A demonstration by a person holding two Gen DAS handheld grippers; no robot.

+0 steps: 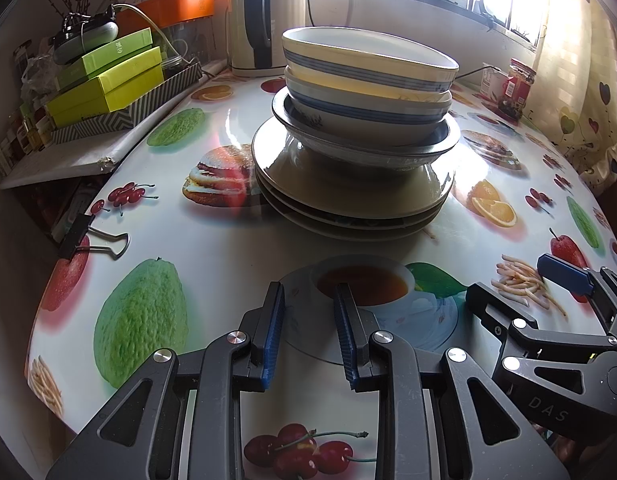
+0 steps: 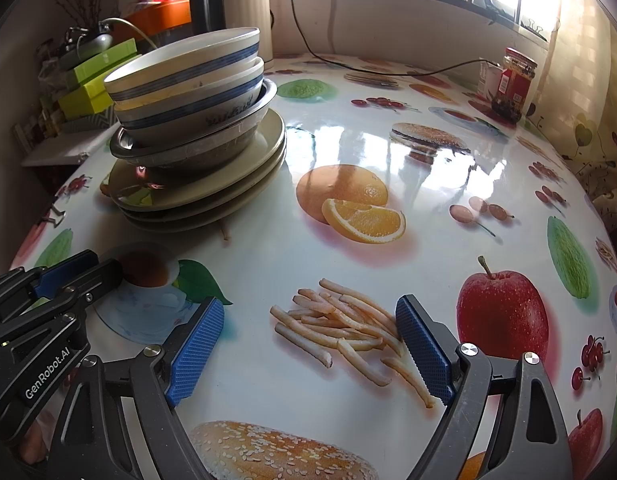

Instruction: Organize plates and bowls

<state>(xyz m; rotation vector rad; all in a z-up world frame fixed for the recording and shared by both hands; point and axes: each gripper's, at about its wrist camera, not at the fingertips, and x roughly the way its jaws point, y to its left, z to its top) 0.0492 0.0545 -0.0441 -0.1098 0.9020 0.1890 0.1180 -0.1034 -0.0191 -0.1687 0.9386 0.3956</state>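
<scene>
Blue-padded left gripper (image 1: 309, 332) and right gripper (image 2: 310, 350) both gape, empty, near stacked bowls (image 1: 368, 92) on plates (image 1: 348, 196); plate count unclear.

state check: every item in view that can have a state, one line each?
left claw: open, narrow gap, empty
right claw: wide open, empty
striped bowls: nested, tilted, atop the pile
metal bowl: upright, under the striped bowls
plates: stacked on the table, carrying the bowls
jar: upright, lid on
binder clip: clipped on the table edge
</scene>
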